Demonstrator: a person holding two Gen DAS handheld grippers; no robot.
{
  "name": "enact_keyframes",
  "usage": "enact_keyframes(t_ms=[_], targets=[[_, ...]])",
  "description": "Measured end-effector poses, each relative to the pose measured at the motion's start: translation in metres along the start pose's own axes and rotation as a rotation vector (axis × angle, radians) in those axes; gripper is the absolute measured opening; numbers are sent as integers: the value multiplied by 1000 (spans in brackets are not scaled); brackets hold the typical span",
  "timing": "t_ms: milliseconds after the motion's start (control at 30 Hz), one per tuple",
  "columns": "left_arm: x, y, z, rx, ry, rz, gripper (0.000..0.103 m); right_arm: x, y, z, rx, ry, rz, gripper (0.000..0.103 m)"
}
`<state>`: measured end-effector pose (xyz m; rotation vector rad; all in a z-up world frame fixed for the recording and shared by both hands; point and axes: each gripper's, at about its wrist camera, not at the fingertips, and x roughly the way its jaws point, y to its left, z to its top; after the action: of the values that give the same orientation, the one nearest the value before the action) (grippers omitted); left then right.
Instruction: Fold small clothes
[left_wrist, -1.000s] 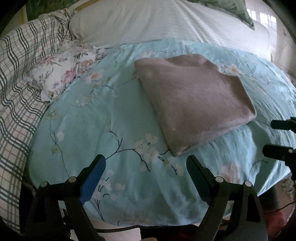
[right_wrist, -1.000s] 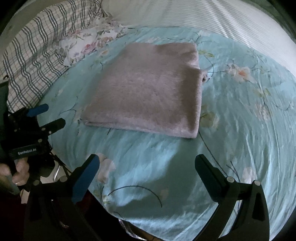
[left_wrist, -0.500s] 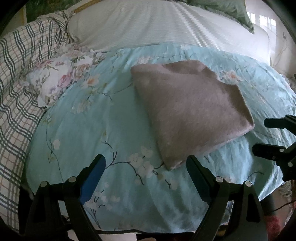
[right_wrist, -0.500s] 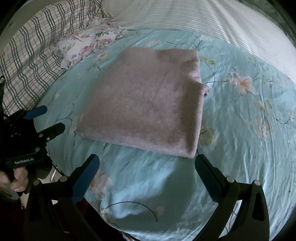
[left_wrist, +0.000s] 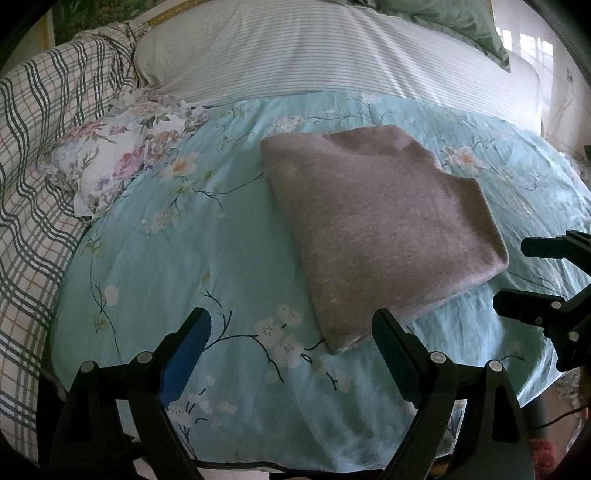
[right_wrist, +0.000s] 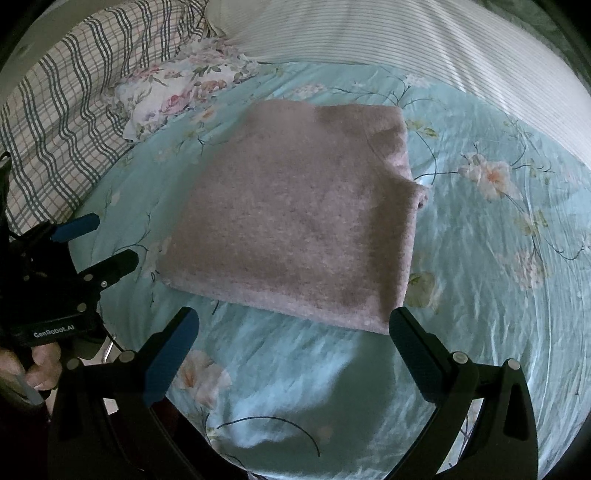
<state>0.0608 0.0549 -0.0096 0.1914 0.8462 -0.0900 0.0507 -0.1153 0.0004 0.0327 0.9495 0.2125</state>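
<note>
Left gripper (left_wrist: 291, 336): matte black plastic frame, two angled fingers, one lined with a blue pad (left_wrist: 184, 354), the other seen as black. Silver round screw heads are set along each finger arm. Right gripper (right_wrist: 291, 332): same black build, blue pad (right_wrist: 168, 363) on one finger, silver screws at the joints. On the left gripper's body, seen from the right wrist view, white lettering "GenRobot.AI" (right_wrist: 53, 333) is printed. Fingers of a hand (right_wrist: 40, 365) are seen wrapped on its handle; no sleeve is visible.
</note>
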Motion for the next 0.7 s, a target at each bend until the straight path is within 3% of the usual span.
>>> enact_keyframes(t_ms=[700], targets=[[1,-2,0,-7,6,3,90,2,-4,2,9,1,6,103]])
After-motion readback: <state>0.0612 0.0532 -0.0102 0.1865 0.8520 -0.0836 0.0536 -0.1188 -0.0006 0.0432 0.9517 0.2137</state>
